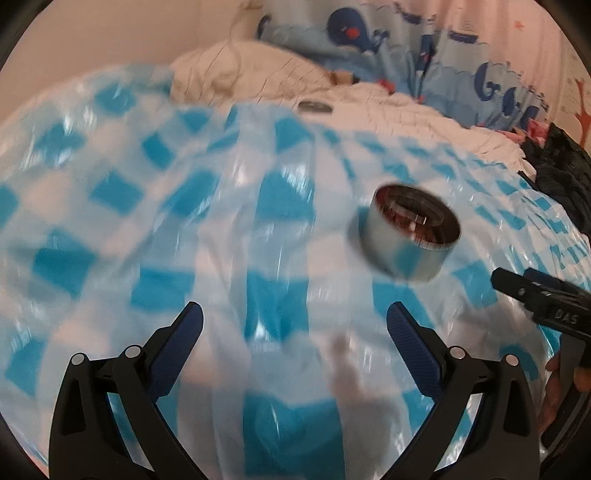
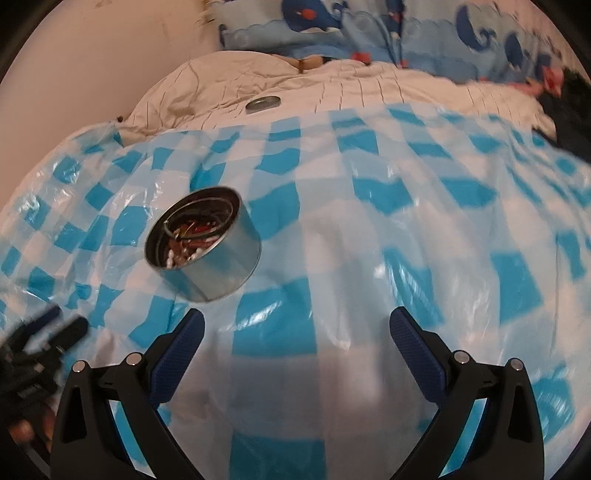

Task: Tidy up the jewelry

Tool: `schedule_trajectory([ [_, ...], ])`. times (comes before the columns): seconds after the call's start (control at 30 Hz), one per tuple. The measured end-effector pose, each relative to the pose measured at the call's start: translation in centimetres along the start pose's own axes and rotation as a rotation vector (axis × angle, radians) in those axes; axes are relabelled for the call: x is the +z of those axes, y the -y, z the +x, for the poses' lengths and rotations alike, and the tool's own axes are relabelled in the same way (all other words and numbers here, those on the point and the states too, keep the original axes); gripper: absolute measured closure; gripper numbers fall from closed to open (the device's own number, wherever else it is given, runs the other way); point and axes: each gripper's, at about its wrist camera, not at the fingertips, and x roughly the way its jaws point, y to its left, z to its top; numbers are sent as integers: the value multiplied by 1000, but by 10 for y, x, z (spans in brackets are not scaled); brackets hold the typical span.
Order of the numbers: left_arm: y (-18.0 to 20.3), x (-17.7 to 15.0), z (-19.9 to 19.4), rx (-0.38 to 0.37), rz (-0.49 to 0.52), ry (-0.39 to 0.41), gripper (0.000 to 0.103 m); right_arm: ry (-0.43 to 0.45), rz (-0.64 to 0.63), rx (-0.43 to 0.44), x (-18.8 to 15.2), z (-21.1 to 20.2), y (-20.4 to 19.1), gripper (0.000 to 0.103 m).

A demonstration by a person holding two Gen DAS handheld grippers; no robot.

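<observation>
Checked plastic sheet point(image 2: 369, 229) over bedding; tin point(image 2: 207, 251) holds jewelry, probably all gathered. Lid point(image 2: 263, 104) lies apart, unfitted. Left gripper point(image 1: 295, 325) and right gripper point(image 2: 297, 326) both wide, empty.

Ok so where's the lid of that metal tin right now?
The lid lies flat on the white quilt just beyond the far edge of the checkered plastic sheet, well behind the open tin, toward the whale-print pillows.

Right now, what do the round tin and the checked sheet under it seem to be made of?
The round tin looks like thin bare metal with a brushed silver finish: its wall reflects the blue checks. The checked sheet looks like thin plastic film, glossy and partly see-through, judging by its sharp white glints and crinkles.
</observation>
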Motion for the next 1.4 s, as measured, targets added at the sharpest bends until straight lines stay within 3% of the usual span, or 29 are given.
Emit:
schedule_trajectory([
  [0.13,1,17,10,-8,79,-19,8,-23,-45,-73,13,12,8,6],
  [0.3,-17,41,26,46,128,-20,8,-43,6,-156,32,24,46,6],
  [0.47,-32,59,46,94,79,-43,8,-130,122,-122,31,43,81,6],
  [0.93,-7,66,64,91,139,-83,8,-137,52,-199,23,56,72,6],
  [1.03,-5,67,65,75,92,-100,8,-138,50,-202,24,57,71,6],
  [1.13,-5,65,55,47,52,-55,8,-138,50,-203,23,57,70,6],
  [1.4,16,67,40,49,143,-15,8,-141,45,-214,24,58,69,6],
])
